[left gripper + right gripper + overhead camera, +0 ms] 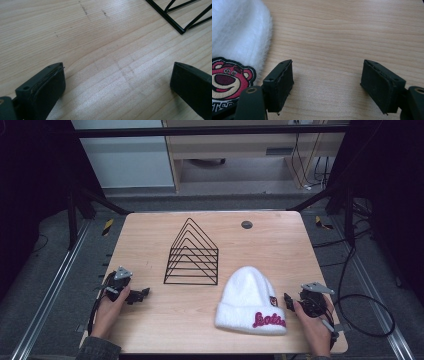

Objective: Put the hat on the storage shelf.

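White hat (251, 300) just beside the right gripper (327, 85), both grippers' jaws spread wide, empty.

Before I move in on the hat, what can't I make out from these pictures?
- Hat: the red lettering is too small in the high view; the right gripper view cuts it off at the bottom edge.
- Bear patch: partly behind the right tongs' left jaw.
- Rack: the left gripper view's edge crops all but one corner.
- Disc: too small to identify.
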Available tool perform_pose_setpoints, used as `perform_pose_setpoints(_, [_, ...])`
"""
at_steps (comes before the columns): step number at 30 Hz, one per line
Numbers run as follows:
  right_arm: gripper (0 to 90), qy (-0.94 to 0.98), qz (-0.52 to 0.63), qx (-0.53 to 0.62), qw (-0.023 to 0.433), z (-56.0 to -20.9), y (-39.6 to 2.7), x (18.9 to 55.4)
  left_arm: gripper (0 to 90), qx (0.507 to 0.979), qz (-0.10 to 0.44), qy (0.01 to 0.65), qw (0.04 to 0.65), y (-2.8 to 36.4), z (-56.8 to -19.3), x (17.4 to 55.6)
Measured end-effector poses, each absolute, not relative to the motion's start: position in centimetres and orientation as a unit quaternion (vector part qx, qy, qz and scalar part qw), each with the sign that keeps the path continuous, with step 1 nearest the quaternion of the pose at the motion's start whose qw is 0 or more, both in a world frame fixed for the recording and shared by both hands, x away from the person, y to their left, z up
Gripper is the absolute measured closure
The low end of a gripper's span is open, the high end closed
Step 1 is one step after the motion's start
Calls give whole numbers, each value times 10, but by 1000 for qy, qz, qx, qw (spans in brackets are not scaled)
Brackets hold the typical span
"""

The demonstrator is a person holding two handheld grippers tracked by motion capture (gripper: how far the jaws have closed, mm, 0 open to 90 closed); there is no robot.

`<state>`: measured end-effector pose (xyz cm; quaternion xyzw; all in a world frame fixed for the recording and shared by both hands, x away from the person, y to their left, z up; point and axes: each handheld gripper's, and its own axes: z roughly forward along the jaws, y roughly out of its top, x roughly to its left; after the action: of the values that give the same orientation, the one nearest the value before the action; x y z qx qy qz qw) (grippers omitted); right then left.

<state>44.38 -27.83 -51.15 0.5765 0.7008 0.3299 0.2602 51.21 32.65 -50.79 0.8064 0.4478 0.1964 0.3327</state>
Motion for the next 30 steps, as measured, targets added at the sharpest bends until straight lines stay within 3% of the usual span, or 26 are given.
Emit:
perform_pose_setpoints(7, [259,701,328,577,261,-511,-277,446,0,806,197,448,332,326,-508,512])
perform_pose_setpoints(10, [320,705,335,572,252,-508,-280,448,0,805,196,450,334,326,-508,512])
perform_pose_setpoints(19, [344,751,323,511,266,-449,-256,477,0,807,197,448,331,327,-508,512])
perform_pose_setpoints(30, [337,805,310,463,204,-422,-217,519,0,807,197,448,331,327,-508,512])
